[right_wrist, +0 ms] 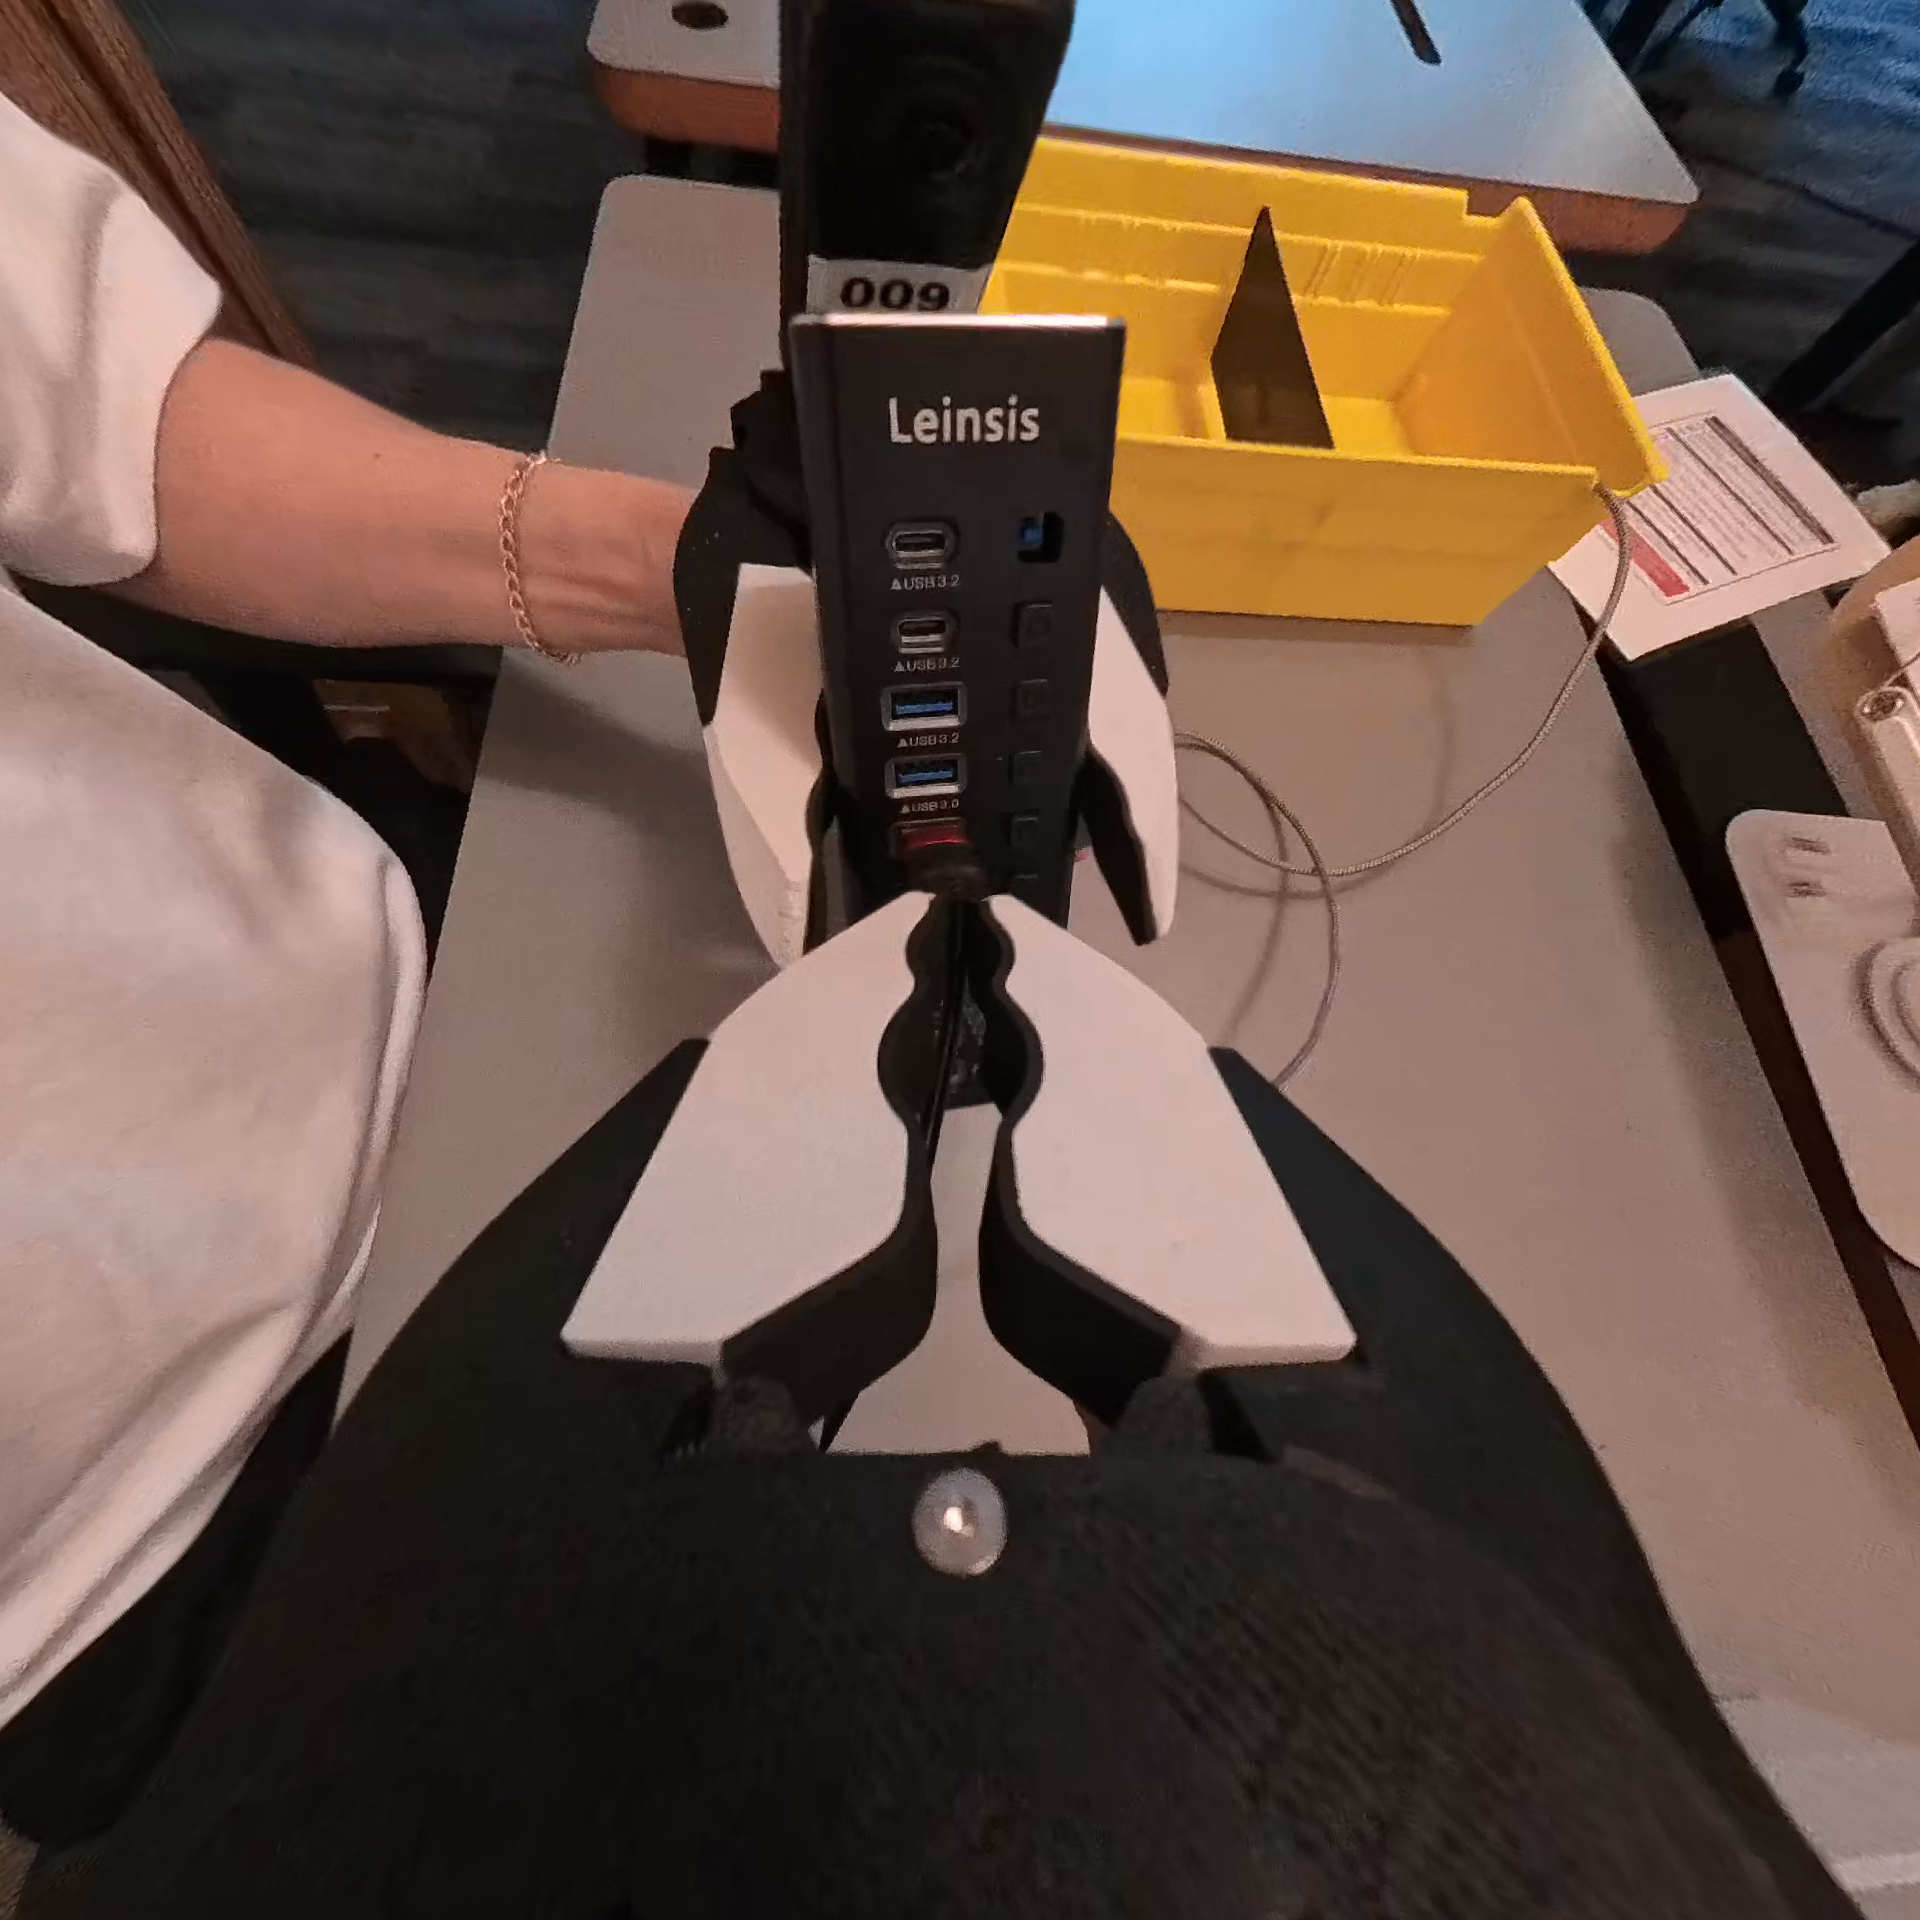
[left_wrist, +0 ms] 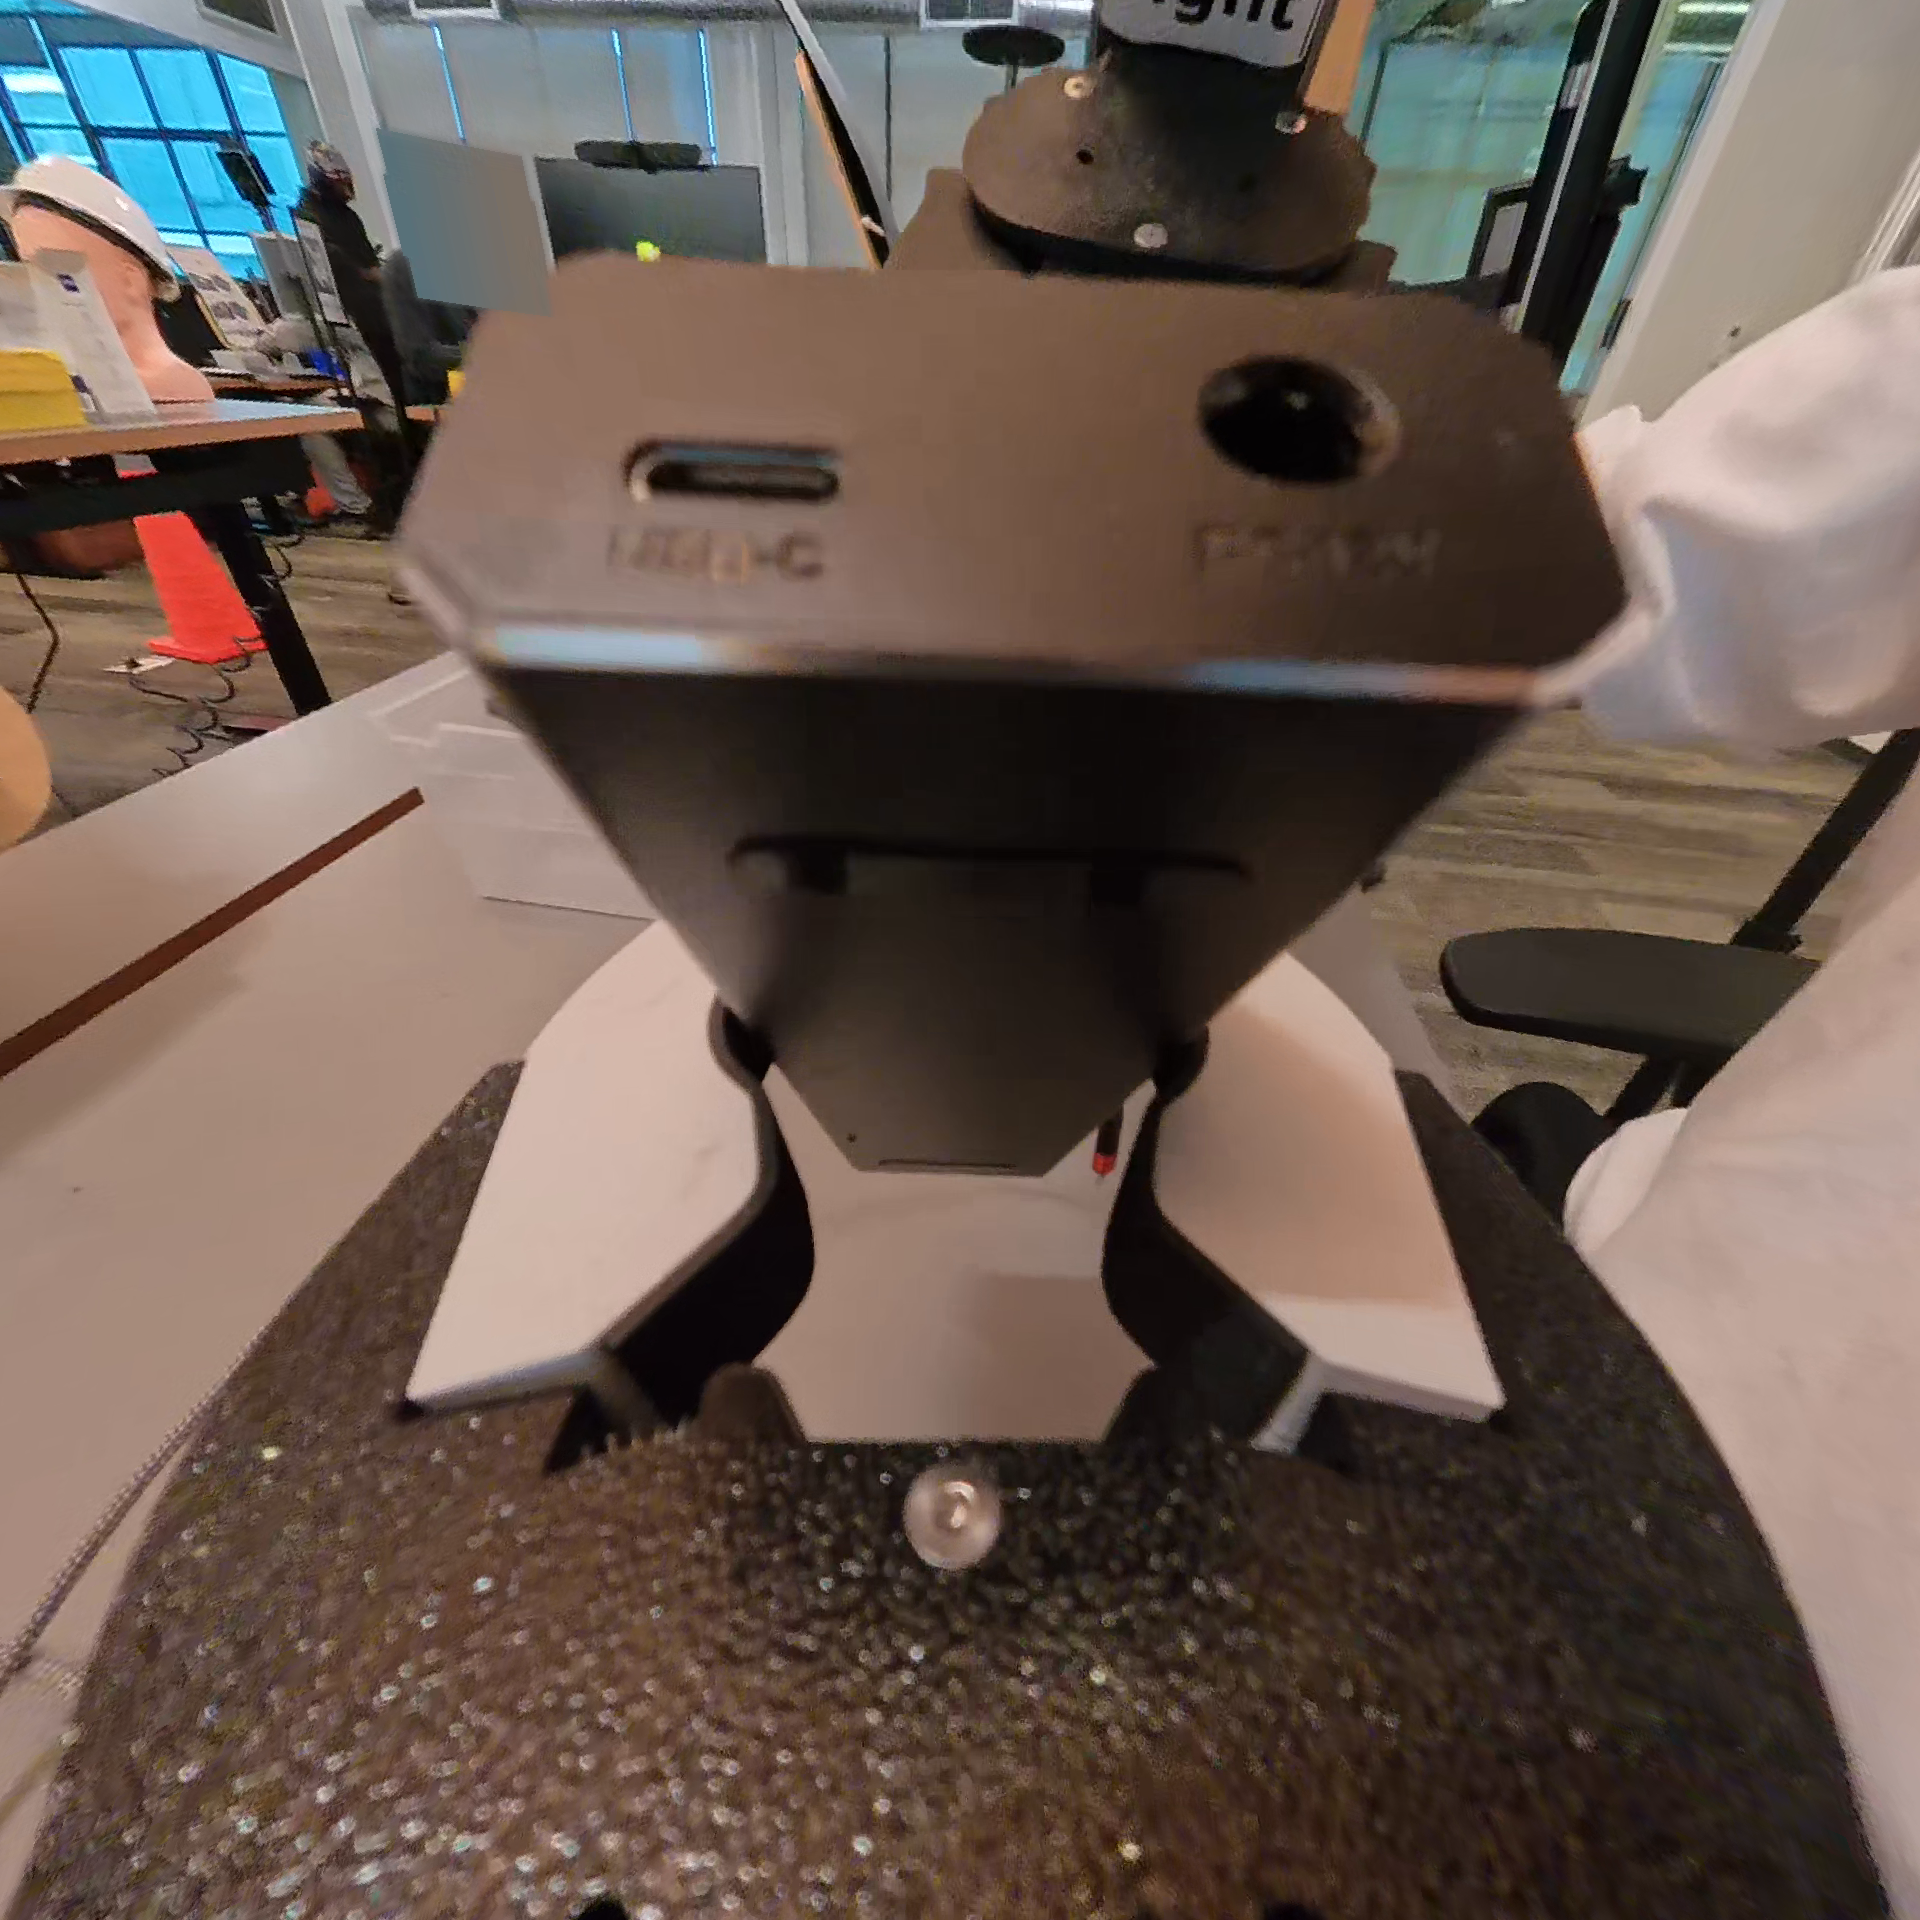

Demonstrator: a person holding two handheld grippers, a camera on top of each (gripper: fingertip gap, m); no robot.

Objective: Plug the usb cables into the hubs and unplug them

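On grey desk (right_wrist: 1455,1039): yellow bin (right_wrist: 1351,499) | left tongs (left_wrist: 956,1101) pinch hub (right_wrist: 956,582) | right tongs (right_wrist: 961,914) pinch cable (right_wrist: 945,1049); plug mostly hidden

Black hub (right_wrist: 961,582) with blue ports, yellow bin (right_wrist: 1351,499), grey braided cable (right_wrist: 1320,862)

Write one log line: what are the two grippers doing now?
left gripper: holds hub | right gripper: shut on black cable at red port

Left claw (left_wrist: 951,1081) clamped, raised upright; right claw (right_wrist: 961,914) pinched closed, facing it.
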